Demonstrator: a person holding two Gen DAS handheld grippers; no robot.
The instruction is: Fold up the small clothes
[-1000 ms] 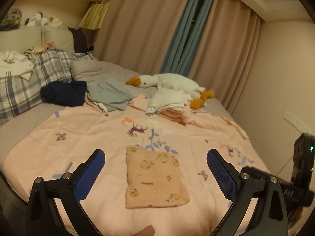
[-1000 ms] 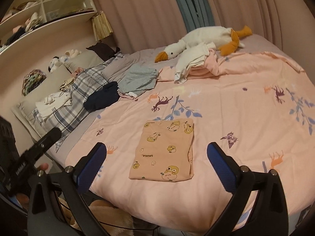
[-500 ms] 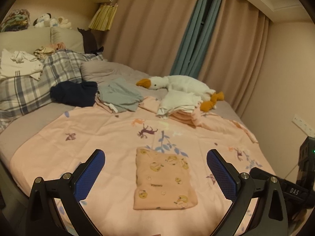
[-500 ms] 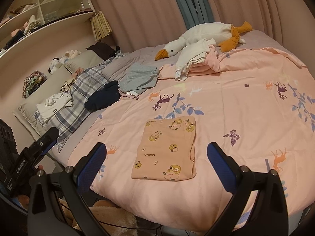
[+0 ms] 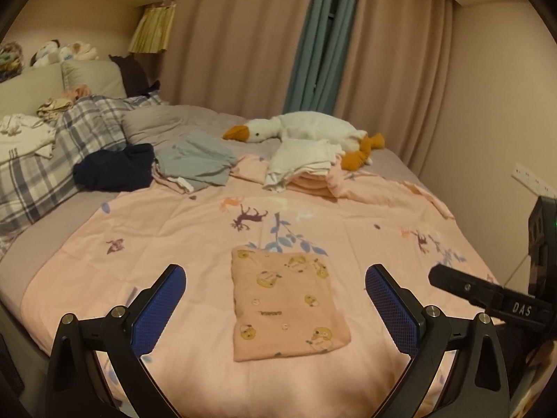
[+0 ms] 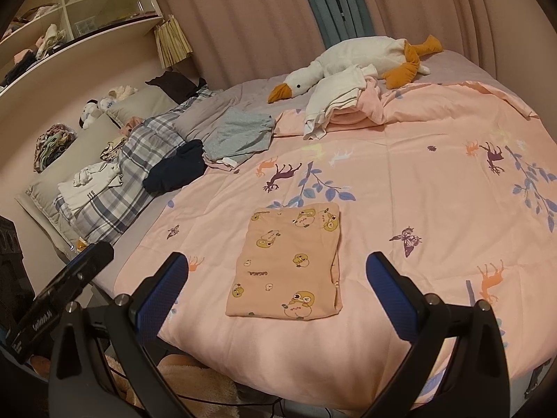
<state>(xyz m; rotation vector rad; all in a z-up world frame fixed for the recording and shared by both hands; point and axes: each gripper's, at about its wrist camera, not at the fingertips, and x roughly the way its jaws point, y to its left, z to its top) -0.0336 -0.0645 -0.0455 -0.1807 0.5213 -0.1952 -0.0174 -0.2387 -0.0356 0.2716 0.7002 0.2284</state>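
Blue pads line the fingers of both tools, and both sets of jaws are spread wide with nothing between them. The left gripper (image 5: 275,308) hangs above the near edge of the bed, and the right gripper (image 6: 276,301) does the same beside it. The right tool's black bar shows at the right of the left view, with white letters "DAS" on it.

Just past the fingers lies the folded peach garment (image 5: 287,304), flat on the pink quilt (image 5: 195,230), near the front edge of the bed. It has little yellow duck pictures, and the word "GAGAGA" can be read on it in the right view (image 6: 289,263). Nothing touches it. The quilt is bare on all sides of it (lots of room to move), with printed deer, leaves and butterflies. The quilt's front edge hangs over the bed's rim, close under the tools.

Farther back, well apart from the folded piece, sit a dark navy garment (image 5: 115,169) and a grey garment (image 5: 196,162) just beside it. A white garment (image 5: 303,160) lies on a pink folded pile to their right. Behind that rests a white toy goose (image 5: 306,129) with an orange beak. A plaid pillow (image 6: 128,174) lies at the left, with a white shirt on it whose small writing is too tiny to read. Curtains (image 5: 243,41) hang at the back.
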